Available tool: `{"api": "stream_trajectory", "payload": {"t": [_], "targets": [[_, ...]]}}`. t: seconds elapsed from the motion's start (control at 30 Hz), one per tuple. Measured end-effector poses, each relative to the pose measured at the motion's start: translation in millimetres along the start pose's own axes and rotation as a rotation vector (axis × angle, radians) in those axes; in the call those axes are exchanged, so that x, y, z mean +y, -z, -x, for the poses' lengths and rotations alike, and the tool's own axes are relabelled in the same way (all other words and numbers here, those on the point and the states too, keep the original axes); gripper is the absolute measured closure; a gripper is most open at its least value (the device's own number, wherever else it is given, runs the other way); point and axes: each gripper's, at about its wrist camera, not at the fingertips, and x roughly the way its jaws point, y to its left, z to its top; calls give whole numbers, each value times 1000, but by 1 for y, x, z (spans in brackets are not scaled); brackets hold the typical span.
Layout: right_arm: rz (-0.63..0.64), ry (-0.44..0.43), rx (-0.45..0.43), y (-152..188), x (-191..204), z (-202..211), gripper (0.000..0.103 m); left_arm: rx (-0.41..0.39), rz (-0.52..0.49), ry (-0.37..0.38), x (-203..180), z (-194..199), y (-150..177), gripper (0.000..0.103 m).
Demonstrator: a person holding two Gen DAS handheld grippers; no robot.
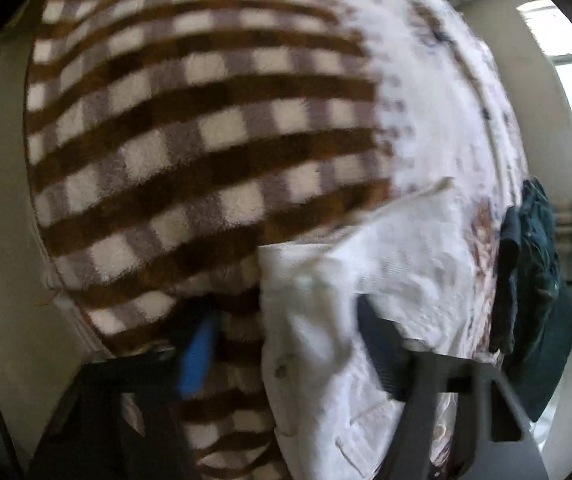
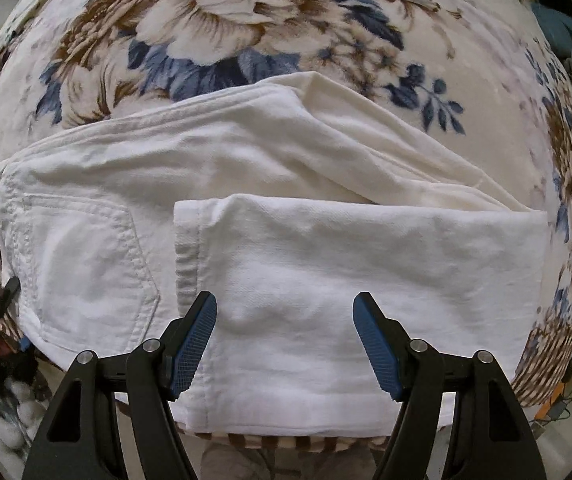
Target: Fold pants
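My right gripper point(image 2: 284, 320) hangs with its blue-padded fingers point(image 2: 196, 340) spread wide apart, gripping nothing, just above the near edge of the white pants point(image 2: 246, 184). The pants lie folded on a floral blanket point(image 2: 246, 20) printed with brown and blue flowers; the leg section is doubled back so its hemmed cuff point(image 2: 188, 248) rests on top, just beside the stitched back pocket point(image 2: 86, 264), and the fold edge sits off to the right. I can read no brand, tag or writing on the cloth from either view. My left gripper point(image 1: 286, 332) is blurred in its own camera; its fingers point(image 1: 198, 352) stand apart, one over a brown-and-white checked blanket point(image 1: 190, 120) and the other over the pants point(image 1: 345, 320), with the waist end of the pants between them, and I grasp nothing there either. A small button point(image 1: 282, 370) shows on that end, too smeared to read. Dark green clothing point(image 1: 533, 264) hangs at the far right edge of the bed.
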Motion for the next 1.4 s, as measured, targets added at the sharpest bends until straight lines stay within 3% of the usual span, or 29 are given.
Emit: {"api": "stream_trajectory", "payload": {"t": [0.17, 0.27, 0.4, 0.6, 0.8, 1.0, 1.1, 1.2, 1.27, 1.4], "targets": [[2, 14, 0, 6, -10, -2, 30, -88, -100, -8, -16, 28, 17, 72], [-15, 11, 19, 12, -20, -8, 30, -117, -157, -24, -30, 33, 20, 72], [-51, -7, 45, 18, -31, -14, 30, -128, -151, -35, -43, 29, 19, 72], [-58, -11, 52, 28, -51, -15, 30, -123, -154, -30, -47, 41, 34, 72], [-76, -20, 50, 34, -55, -23, 30, -104, -158, -25, -47, 28, 36, 72], [-90, -30, 46, 25, -65, -19, 30, 12, 8, 28, -15, -14, 6, 71], [-92, -39, 46, 28, -65, -17, 30, 7, -9, 34, -18, -4, 10, 71], [-94, -42, 56, 27, -54, -19, 30, -10, -30, 22, -17, 8, 19, 63], [-96, -44, 62, 25, -56, -24, 30, 1, 6, 5, -9, 7, 23, 49], [-94, -43, 58, 26, -59, -24, 30, -9, 52, 40, -1, 2, 21, 48]]}}
